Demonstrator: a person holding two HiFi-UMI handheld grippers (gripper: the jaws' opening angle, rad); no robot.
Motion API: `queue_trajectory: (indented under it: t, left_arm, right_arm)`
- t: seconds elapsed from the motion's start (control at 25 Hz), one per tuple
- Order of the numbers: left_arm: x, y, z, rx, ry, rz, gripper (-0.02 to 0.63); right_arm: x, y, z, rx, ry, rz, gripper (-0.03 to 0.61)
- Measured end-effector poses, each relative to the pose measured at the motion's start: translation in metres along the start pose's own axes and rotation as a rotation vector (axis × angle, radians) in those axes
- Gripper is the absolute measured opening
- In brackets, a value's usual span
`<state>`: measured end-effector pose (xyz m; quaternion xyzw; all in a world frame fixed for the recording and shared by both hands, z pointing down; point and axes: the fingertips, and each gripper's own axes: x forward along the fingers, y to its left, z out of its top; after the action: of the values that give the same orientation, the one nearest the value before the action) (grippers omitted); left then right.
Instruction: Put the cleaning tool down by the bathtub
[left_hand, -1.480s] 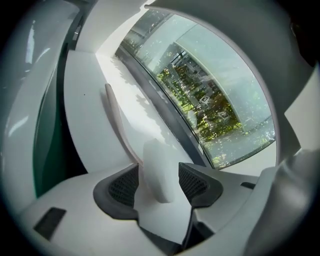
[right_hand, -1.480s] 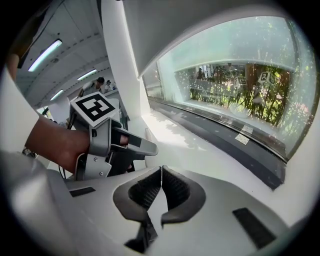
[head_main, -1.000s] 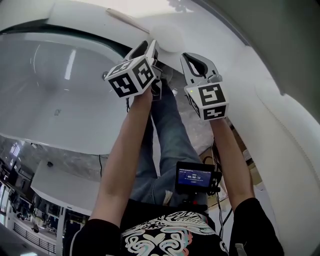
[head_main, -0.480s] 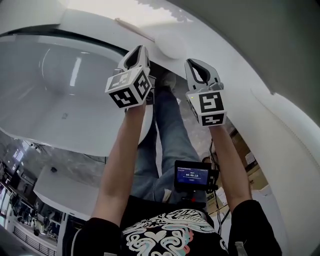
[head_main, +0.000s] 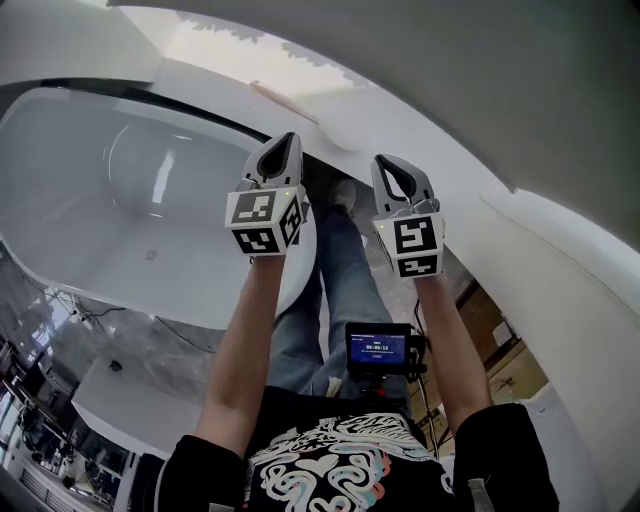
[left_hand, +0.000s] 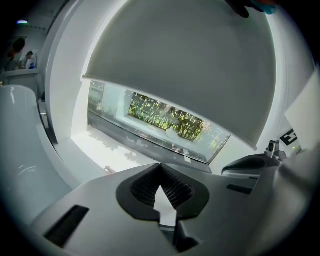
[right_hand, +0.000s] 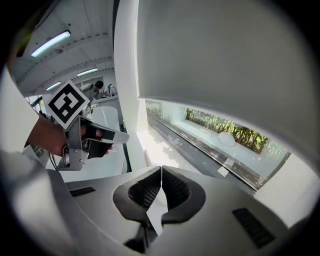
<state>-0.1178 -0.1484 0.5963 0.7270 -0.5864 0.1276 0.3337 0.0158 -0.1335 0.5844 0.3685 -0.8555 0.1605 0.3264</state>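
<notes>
The cleaning tool (head_main: 283, 101), a thin pale handle with a round white head, lies on the white ledge behind the white bathtub (head_main: 100, 190). Its handle end shows in the left gripper view (left_hand: 108, 169) and in the right gripper view (right_hand: 146, 157). My left gripper (head_main: 283, 141) is held up in front of the ledge, shut, with nothing between its ribbed pads (left_hand: 172, 187). My right gripper (head_main: 392, 164) hangs beside it, also shut and empty. Neither touches the tool. The left gripper (right_hand: 119, 136) also shows in the right gripper view.
A long low window (left_hand: 165, 117) with greenery behind it runs along the ledge under a grey blind (left_hand: 190, 65). Below my arms are legs in jeans (head_main: 345, 290) and a small lit screen (head_main: 378, 348). Another person (right_hand: 100, 87) stands far off.
My left gripper's jaws have closed on nothing. Both grippers have drawn back from the tool's round head, and the tool stays on the ledge.
</notes>
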Motion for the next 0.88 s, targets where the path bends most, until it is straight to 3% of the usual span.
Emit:
queue_trajectory:
  t: [0.52, 0.76, 0.88]
  left_arm:
    - [-0.069, -0.019, 0.072, 0.109, -0.06, -0.006, 0.017]
    - [-0.089, -0.031, 0.093, 0.237, -0.071, -0.029, 0.017]
    - [-0.105, -0.031, 0.103, 0.268, -0.073, -0.008, 0.017]
  right_arm:
    - [-0.059, 0.0, 0.08, 0.001, -0.098, -0.084, 0.028]
    - [-0.081, 0.001, 0.104, 0.031, -0.175, -0.087, 0.028]
    - [-0.092, 0.005, 0.11, 0.025, -0.163, -0.107, 0.028]
